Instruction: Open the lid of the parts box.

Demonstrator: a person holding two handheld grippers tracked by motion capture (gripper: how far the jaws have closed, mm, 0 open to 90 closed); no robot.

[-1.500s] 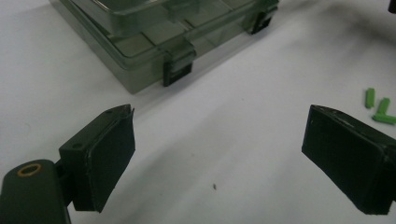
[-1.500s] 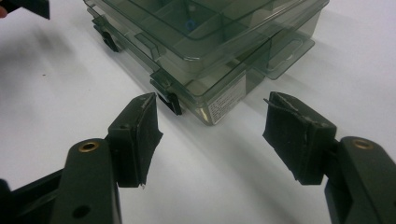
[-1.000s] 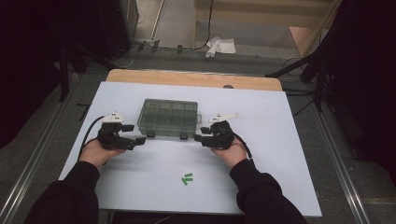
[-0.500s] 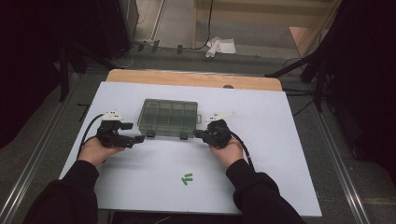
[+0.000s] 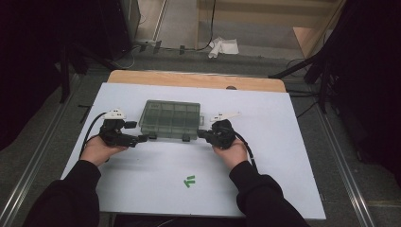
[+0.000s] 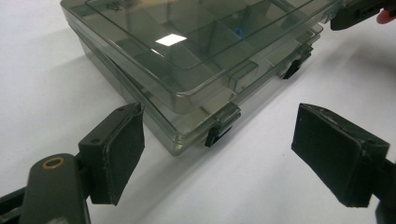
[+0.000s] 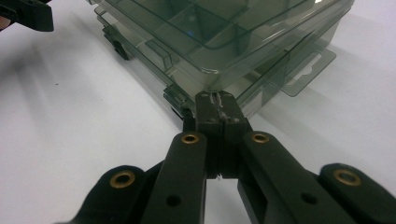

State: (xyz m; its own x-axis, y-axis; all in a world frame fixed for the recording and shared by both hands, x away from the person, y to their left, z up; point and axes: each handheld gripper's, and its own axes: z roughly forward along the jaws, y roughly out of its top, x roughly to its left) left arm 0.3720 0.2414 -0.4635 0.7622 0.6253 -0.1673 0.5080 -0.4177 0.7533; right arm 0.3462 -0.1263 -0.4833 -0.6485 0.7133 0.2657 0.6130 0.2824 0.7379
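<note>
A smoke-tinted clear compartment box (image 5: pixel 171 119) is seen lying flat on the white table (image 5: pixel 283 156), a little left of centre in the high view, with its long axis running left to right across the frame. Its lid is down, the dividers can be made out through it, and the side carrying two dark latches (image 5: pixel 185 137) is turned toward the lower edge of the frame, while a hang tab (image 5: pixel 202 120) sticks out from its right end. In the left gripper view the box fills the upper half, its near corner (image 6: pixel 180 149) pointing down between the jaws of the left gripper (image 6: pixel 219 156); these are spread wide with nothing between the pads, and one latch sits just ahead of the gap. In the high view that gripper is placed at the box's lower left corner, just beside it. The right gripper (image 7: pixel 215 105) has just been closing and its jaws are now pressed together with nothing caught between them; their tip is seen at the box's lower edge beside a latch, though contact cannot be told. A green mark (image 5: pixel 189 180) is printed low on the table, well apart from the box.
</note>
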